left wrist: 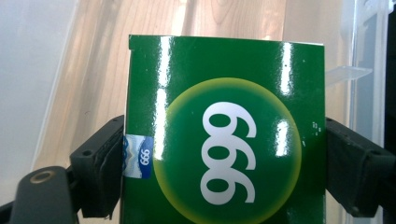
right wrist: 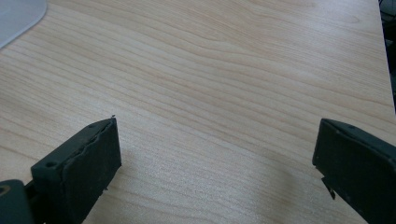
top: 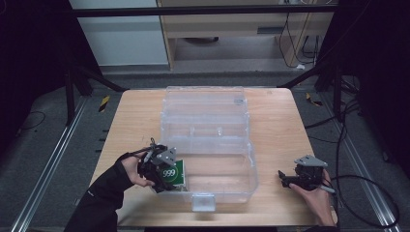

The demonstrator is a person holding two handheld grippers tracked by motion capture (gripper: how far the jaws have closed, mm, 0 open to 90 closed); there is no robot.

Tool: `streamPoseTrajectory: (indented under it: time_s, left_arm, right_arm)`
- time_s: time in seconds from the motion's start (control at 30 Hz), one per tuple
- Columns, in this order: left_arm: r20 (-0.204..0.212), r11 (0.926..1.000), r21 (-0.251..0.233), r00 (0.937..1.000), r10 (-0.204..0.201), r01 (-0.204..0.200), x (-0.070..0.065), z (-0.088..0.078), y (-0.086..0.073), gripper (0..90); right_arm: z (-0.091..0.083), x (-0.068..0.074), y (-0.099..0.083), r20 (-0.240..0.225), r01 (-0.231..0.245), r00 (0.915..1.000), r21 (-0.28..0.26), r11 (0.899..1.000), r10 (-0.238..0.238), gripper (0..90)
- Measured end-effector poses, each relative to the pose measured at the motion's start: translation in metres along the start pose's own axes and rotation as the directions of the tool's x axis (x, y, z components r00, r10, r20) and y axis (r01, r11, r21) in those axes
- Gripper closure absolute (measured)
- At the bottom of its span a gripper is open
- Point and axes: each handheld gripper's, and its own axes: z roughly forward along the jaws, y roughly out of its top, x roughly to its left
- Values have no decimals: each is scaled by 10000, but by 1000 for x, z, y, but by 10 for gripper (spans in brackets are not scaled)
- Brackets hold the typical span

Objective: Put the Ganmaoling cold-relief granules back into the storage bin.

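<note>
Two grippers are at a wooden table (top: 280, 116), one in each hand. On the left, the left gripper (top: 162, 166) squeezes its jaws on both sides of a green box (left wrist: 224, 135) with a white 999, held at the near left corner of an open clear plastic case (top: 208, 145). On the right, the right gripper (top: 290, 180) rests low over the bare wood beside the case, jaws wide apart and holding nothing.

Light wood desk (top: 280, 121), grain visible. Grey floor (top: 43, 145) around it, metal rails along both sides. Black cables (top: 348, 130) trail on the floor at right. Yellow-black tape marks (top: 104, 103) near desk's far corners. Wooden cabinet (top: 232, 29) and white panel (top: 121, 38) behind.
</note>
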Motion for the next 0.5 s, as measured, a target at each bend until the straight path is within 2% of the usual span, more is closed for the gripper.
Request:
streamPoseTrajectory:
  time_s: [0.07, 0.1, 0.33, 0.5]
  left_arm:
    - [-26, 9996, -274, 10000, -46, 45, 1, -3, 0, 117]
    - [-148, 9989, -466, 9999, -30, 23, 1, -10, 2, 121]
    - [-503, 9982, -583, 9987, 86, -115, -2, -26, 4, 136]
    - [-742, 9968, -796, 9972, -39, -20, -5, -37, 1, 164]
  right_arm:
    - [0, 0, 0, 31, 28, 10000, -1, 10000, -28, 15]
    - [0, 0, 0, 32, 27, 10000, -1, 10000, -27, 15]
    - [0, 0, 0, 20, 22, 10000, -3, 10000, -22, 15]
    - [0, -1, 0, 11, 48, 10000, -18, 10000, -48, 15]
